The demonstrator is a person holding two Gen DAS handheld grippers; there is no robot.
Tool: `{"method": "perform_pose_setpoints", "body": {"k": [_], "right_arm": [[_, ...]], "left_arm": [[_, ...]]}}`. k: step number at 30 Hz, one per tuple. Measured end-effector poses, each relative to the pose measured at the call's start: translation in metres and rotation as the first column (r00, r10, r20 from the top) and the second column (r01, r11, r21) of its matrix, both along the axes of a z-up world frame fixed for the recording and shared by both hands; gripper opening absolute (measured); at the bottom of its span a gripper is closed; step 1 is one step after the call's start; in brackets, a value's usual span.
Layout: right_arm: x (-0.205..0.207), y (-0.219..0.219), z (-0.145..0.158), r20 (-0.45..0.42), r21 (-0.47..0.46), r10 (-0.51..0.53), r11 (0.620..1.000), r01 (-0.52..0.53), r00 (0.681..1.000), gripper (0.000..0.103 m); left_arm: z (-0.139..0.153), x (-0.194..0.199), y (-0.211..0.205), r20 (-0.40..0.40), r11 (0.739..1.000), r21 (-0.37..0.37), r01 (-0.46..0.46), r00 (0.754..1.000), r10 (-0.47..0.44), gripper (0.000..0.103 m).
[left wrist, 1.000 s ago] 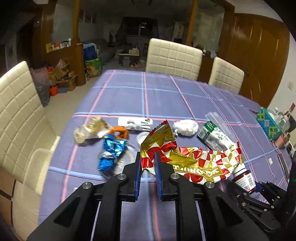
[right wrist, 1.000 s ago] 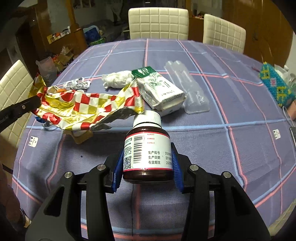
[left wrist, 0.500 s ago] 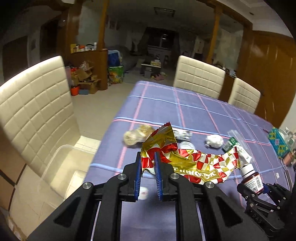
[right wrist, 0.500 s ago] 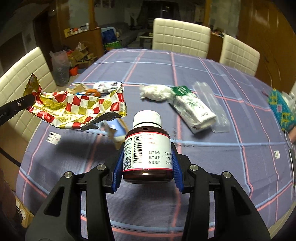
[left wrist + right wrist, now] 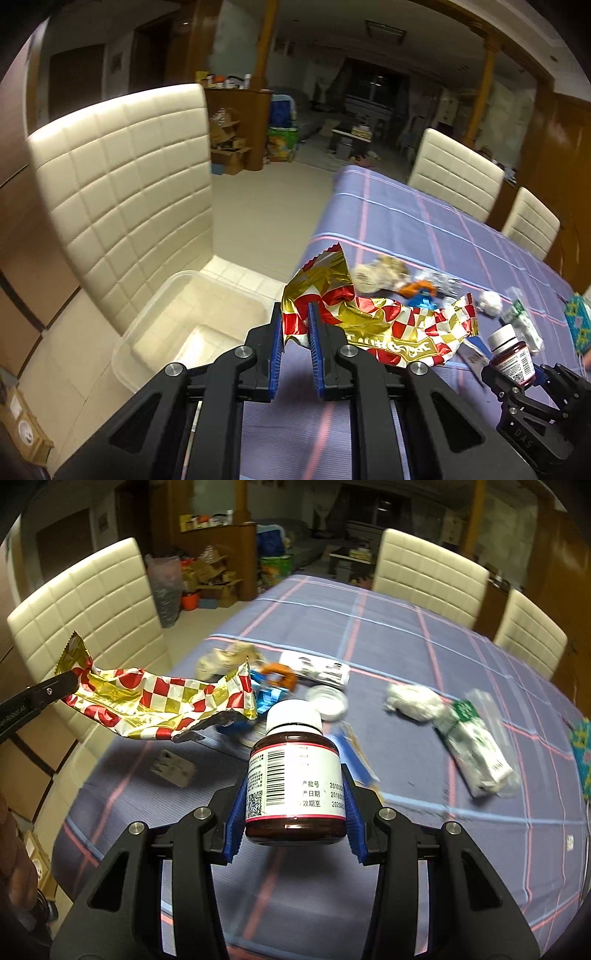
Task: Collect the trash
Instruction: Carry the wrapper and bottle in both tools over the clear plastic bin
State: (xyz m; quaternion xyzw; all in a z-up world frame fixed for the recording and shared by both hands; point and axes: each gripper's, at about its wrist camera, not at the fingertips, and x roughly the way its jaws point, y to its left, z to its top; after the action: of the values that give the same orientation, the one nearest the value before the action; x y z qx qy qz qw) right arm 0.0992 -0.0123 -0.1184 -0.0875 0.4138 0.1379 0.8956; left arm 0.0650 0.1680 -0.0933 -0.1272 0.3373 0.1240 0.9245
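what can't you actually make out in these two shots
- Left wrist view: the clear plastic bin on the chair seat; its near part is hidden behind the left tongs.
- Right wrist view: the pill bottle label, small and partly washed out by glare.
- Right wrist view: the crumpled trash behind the checkered wrapper is motion-blurred.

A cream quilted chair [image 5: 125, 192] is seen at the left end of the table [image 5: 424, 229], which is covered with a purple cloth crossed by pink and pale blue lines. Two more cream chairs [image 5: 428, 572] are placed along the far side. Behind them, a wooden cabinet [image 5: 218, 550] with small items on top is seen, and cardboard boxes [image 5: 229, 147] are piled on the tiled floor [image 5: 266, 206] beside it. A colourful beaded box [image 5: 578, 325] is seen at the right edge of the table. The back of the room is dark.
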Motion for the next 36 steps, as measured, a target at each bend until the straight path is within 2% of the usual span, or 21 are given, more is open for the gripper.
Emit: {"method": "perform_pose_setpoints", "body": {"k": [15,36], "right_arm": [[0.022,0.103,-0.003,-0.005,-0.035,0.21,0.977,-0.21,0.978,0.046],[0.054,0.187,-0.013,-0.011,-0.056,0.342,0.938,-0.342,0.94,0.046]], "left_arm": [[-0.015,-0.015,0.077,-0.034,0.981,0.024,-0.192,0.981,0.193,0.014],[-0.031,-0.006,0.13,-0.073,0.95,0.055,-0.306,0.948,0.31,0.014]]}}
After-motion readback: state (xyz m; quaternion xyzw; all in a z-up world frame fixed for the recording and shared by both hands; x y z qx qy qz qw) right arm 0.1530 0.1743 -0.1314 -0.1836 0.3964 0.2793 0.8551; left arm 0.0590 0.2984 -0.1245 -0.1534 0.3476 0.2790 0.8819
